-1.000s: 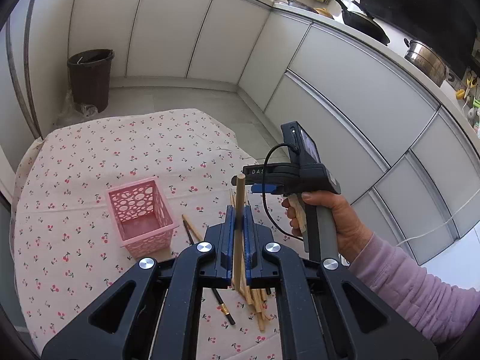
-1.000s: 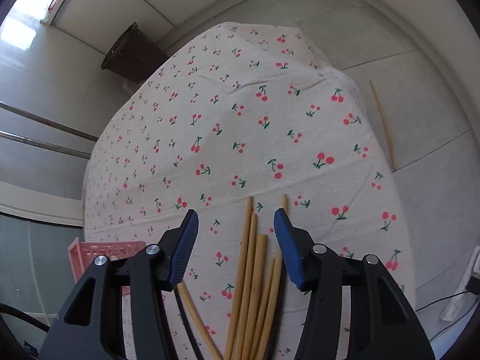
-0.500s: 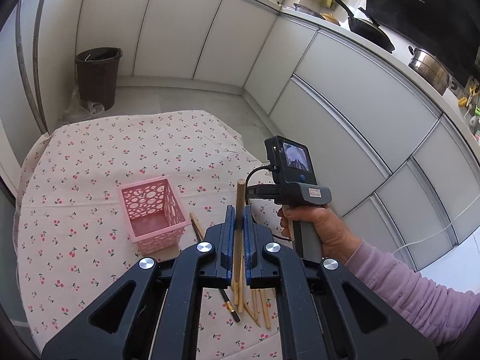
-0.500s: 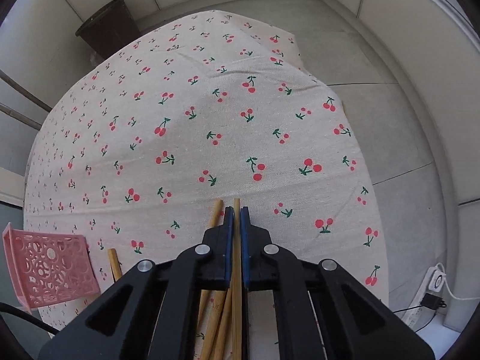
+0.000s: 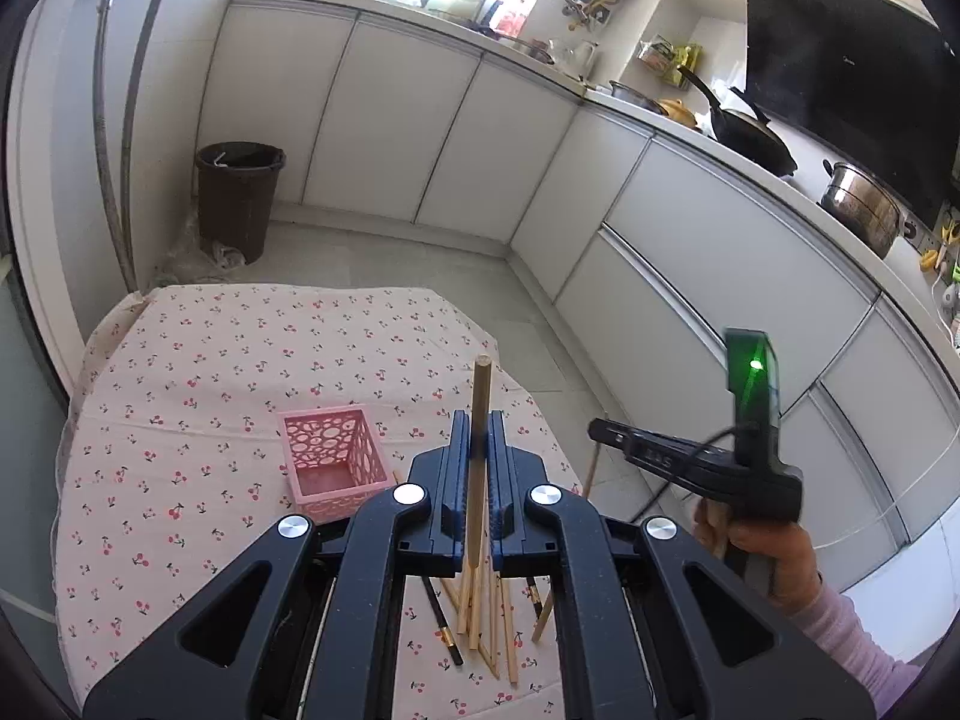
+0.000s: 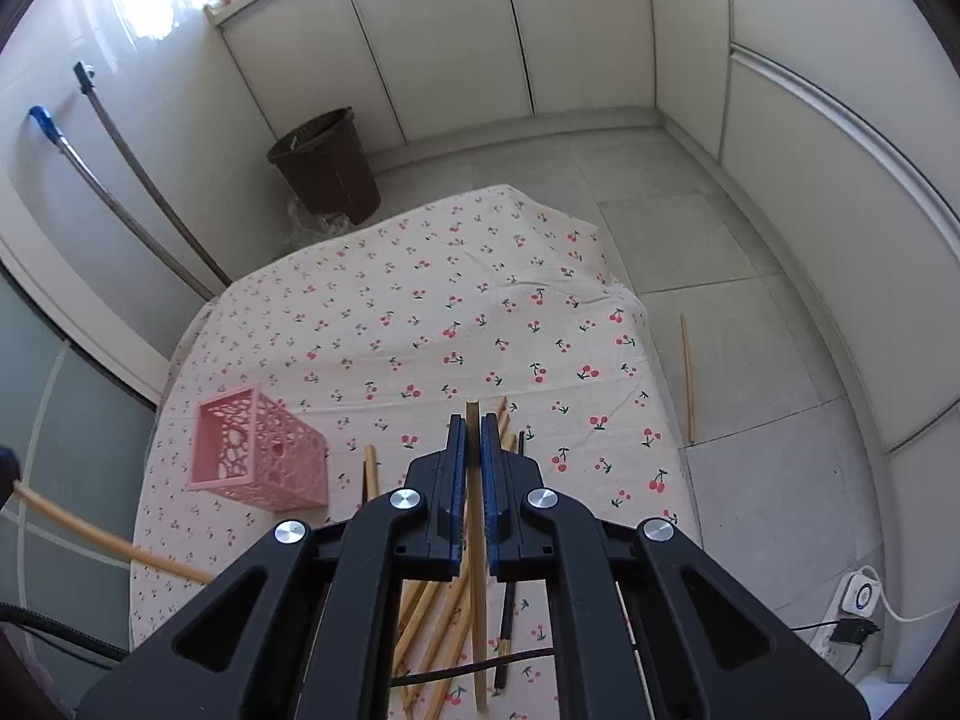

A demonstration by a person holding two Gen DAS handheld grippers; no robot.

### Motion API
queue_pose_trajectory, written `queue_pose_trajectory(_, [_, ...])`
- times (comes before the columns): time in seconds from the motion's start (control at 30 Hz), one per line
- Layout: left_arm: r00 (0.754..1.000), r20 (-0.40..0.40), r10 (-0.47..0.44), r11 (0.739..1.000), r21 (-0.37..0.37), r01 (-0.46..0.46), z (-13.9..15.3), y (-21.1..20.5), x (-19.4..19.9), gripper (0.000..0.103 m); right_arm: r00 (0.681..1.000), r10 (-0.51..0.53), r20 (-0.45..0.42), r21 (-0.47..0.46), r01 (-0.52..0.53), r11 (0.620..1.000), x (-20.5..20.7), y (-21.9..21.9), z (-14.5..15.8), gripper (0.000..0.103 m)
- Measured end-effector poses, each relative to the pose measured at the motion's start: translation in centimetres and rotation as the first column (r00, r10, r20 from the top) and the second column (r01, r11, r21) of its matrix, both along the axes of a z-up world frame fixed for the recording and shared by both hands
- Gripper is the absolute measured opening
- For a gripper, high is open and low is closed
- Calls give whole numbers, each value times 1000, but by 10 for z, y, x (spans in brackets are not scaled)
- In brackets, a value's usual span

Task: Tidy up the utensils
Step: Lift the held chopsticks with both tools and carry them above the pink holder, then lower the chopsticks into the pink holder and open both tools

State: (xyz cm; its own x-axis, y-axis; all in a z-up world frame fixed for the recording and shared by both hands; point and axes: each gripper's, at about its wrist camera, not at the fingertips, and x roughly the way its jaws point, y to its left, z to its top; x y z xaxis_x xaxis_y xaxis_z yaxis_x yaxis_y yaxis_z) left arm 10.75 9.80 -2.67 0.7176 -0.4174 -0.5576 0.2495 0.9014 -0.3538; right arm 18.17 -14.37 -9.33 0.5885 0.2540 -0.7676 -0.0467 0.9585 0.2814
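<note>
Both wrist views look steeply down from above the cherry-print table (image 5: 180, 396) — left higher. They share the pink basket (image 6: 255, 450).

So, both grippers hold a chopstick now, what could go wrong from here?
1. The left gripper pinches its chopstick far from the tip; it may pivot or slip on the way to the pink basket.
2. The basket looks light and could tip when a stick is pushed in.
3. One stick already lies on the floor; the pile near the table edge could lose more.
</note>
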Motion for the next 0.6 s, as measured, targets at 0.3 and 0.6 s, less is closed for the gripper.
queue_pose_trajectory(0.3, [985, 114, 126, 992, 2, -127, 52, 9, -9, 5, 984, -20, 179, 110, 0, 994, -24, -5, 82, 5])
queue_pose_trajectory(0.6, [945, 221, 241, 967, 31, -254, 86, 24, 12, 5, 948, -18, 319, 212, -52, 976, -7, 15, 140, 5])
